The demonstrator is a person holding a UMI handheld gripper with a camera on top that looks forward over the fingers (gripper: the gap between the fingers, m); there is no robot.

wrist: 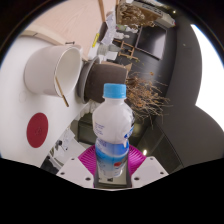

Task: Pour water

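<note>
Bottle [113,128] is sitting clenched in our claw [112,163]; we are carrying it; next we are tilting it over the cup [52,68] ahead.

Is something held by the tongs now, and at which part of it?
Yes. The tongs hold an upright water bottle with a blue cap, gripping its lower body at the blue label; both pink pads press against its sides.
</note>
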